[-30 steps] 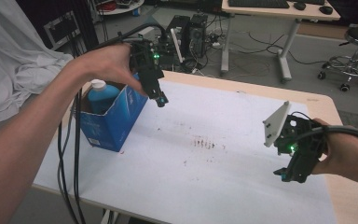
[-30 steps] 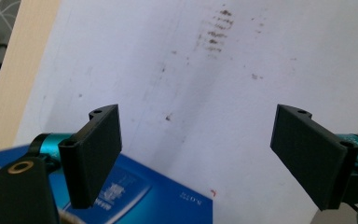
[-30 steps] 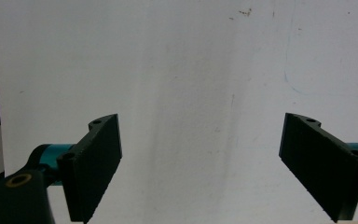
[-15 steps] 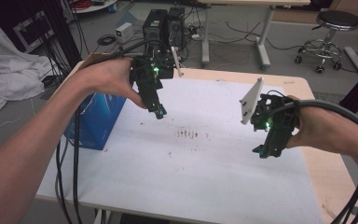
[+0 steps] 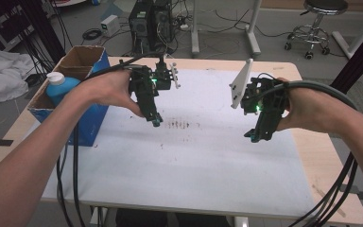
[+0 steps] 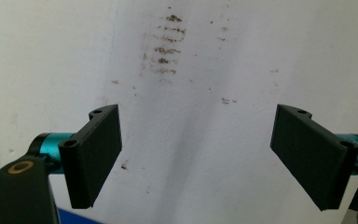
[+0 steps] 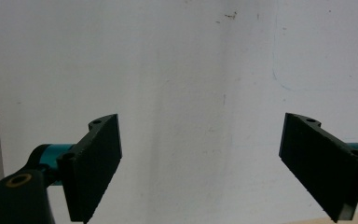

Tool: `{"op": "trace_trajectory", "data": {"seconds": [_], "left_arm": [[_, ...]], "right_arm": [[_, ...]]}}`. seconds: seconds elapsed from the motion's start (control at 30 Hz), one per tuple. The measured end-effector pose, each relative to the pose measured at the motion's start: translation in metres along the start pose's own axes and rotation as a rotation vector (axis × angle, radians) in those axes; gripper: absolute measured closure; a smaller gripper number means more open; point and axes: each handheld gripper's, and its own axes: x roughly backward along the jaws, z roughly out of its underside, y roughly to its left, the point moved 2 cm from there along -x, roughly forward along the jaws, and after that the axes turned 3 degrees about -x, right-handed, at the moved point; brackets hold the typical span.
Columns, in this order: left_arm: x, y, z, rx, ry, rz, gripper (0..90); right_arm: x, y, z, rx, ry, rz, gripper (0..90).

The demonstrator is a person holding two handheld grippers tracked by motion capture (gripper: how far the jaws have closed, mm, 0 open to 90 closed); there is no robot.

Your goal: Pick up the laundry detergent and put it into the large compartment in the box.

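1. I take the stain [image 5: 179,125] on the white mat [image 5: 189,179] as my landmark; it is a patch of small brown marks near the mat's middle.
2. My left gripper [image 5: 156,122] hangs just left of the stain, tips pointing down at the mat. Its jaws stand wide apart with nothing between them; whether the tips touch the mat, I cannot tell.
3. In the left gripper view the stain [image 6: 164,46] lies ahead of the jaws.
4. My right gripper [image 5: 255,137] is well to the right of the stain, jaws also spread wide and empty.
5. The box [image 5: 82,64] stands far left of the stain, at the mat's edge. A blue bottle [image 5: 59,87] with a white cap is inside; my left arm hides part of the box.
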Motion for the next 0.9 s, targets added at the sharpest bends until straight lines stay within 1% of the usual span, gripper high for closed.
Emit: {"op": "trace_trajectory", "data": {"seconds": [0.03,0.07,0.17,0.23,0.33,0.63,0.9], "left_arm": [[-0.005,-0.002,-0.001,-0.005,0.003,0.004,16.5],[-0.005,-0.002,-0.001,-0.005,0.003,0.004,16.5],[-0.013,-0.005,-0.001,-0.014,0.015,0.012,16.5],[-0.018,-0.008,-0.002,-0.015,0.014,0.023,16.5],[-0.022,-0.011,-0.003,-0.028,0.029,0.024,16.5],[-0.025,-0.013,-0.006,-0.045,0.04,0.031,16.5],[-0.027,-0.014,-0.007,-0.044,0.041,0.028,16.5]], "right_arm": [[0.0,0.0,0.0,-0.003,0.001,0.002,12.2],[0.0,0.001,0.0,-0.006,0.001,0.002,12.2],[0.001,0.001,0.0,-0.009,-0.001,0.003,12.1],[0.001,0.001,0.001,-0.009,-0.001,0.004,12.1],[0.002,0.002,0.002,-0.011,0.001,0.006,12.1],[0.001,0.003,-0.001,-0.002,0.005,0.004,12.1],[0.001,0.003,-0.002,-0.001,0.004,0.005,12.1]]}}
